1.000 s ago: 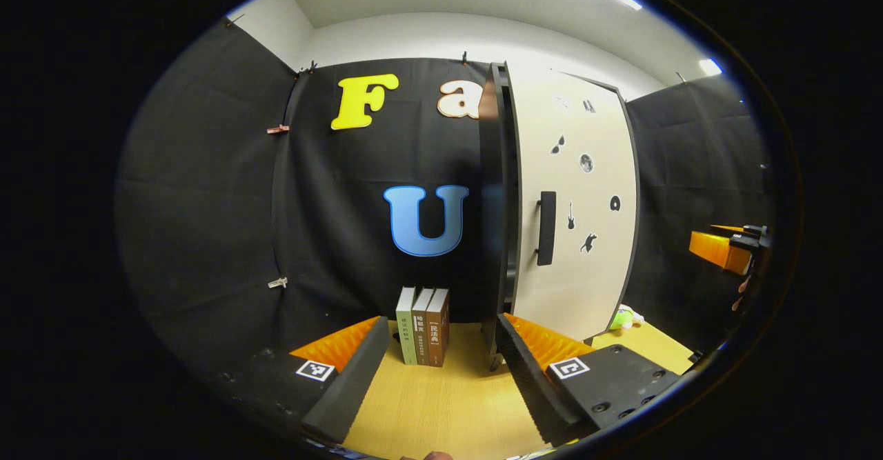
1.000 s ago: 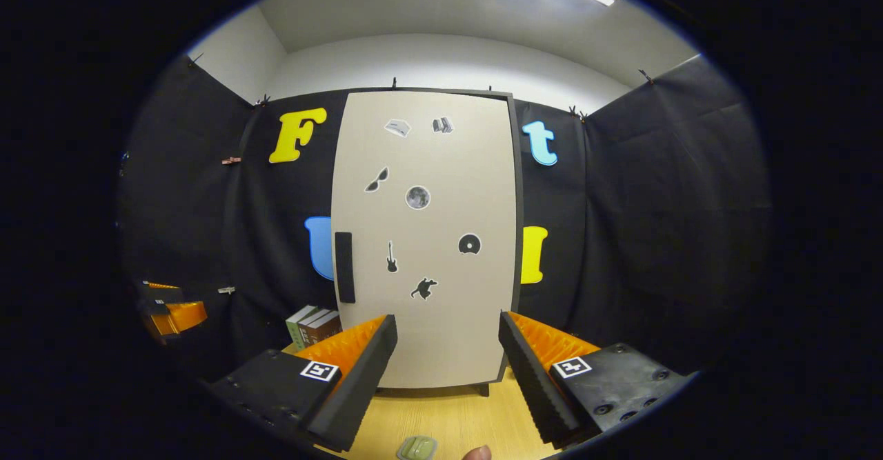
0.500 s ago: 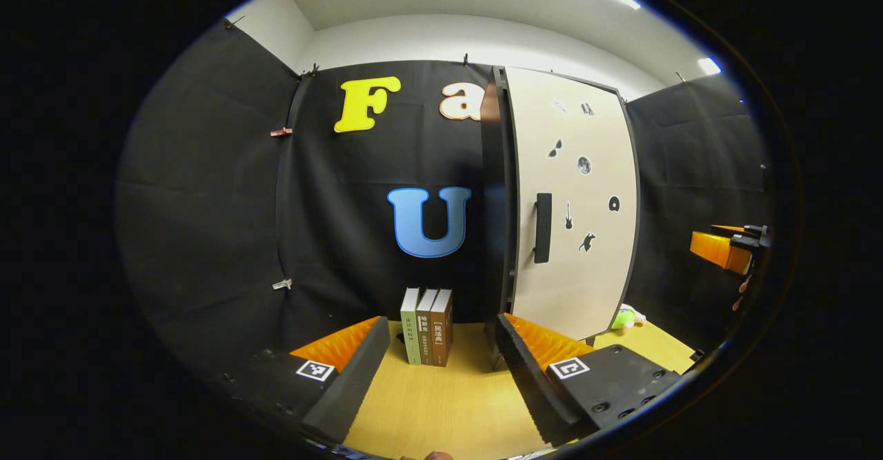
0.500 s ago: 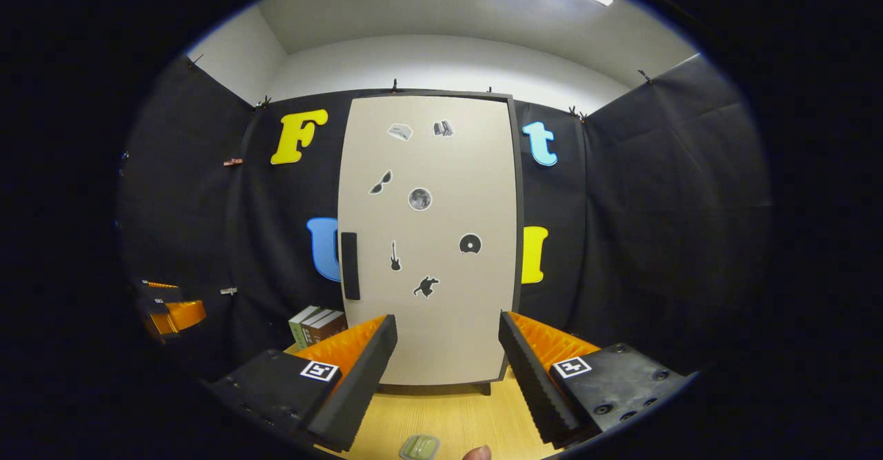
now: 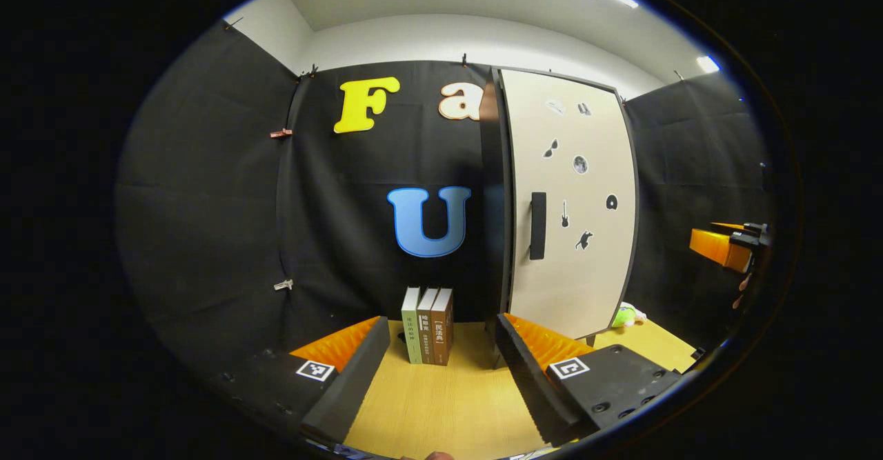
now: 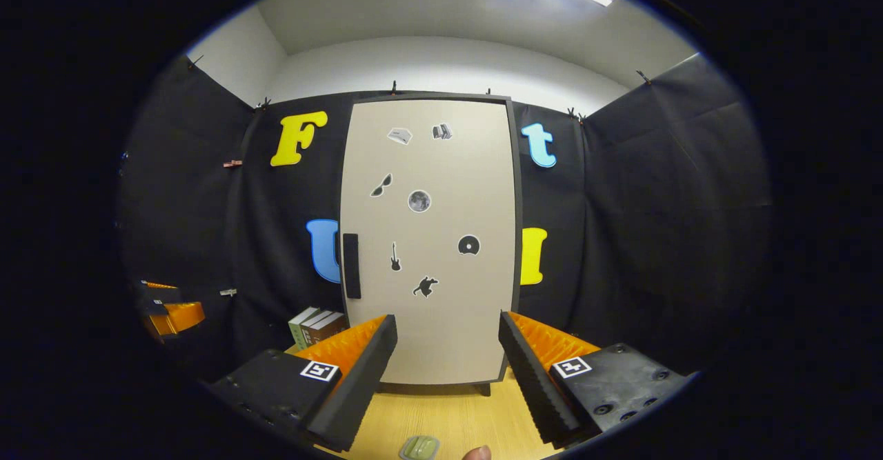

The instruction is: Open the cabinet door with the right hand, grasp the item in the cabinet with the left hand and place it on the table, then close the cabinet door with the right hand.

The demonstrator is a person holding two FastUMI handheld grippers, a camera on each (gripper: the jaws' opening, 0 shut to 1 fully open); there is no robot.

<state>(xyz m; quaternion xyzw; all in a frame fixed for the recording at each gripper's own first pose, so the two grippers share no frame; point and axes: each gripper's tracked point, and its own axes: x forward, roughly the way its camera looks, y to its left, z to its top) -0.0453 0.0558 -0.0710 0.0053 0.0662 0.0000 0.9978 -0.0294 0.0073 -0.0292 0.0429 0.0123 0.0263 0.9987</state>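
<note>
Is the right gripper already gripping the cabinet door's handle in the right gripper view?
No, the right gripper hangs open in front of the cabinet door, with the handle up to its left and untouched.

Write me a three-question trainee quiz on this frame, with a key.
1. True or false: the cabinet door is shut.
2. The door handle, seen from the right gripper view, sits near the door's: A) left edge B) right edge C) top edge.
3. Fill in: the books stand upright on the ____ beside the cabinet.

Key:
1. True; the door lies flush, with the right gripper open and apart from it.
2. A.
3. Table; the left gripper, also open, points toward them.
</note>
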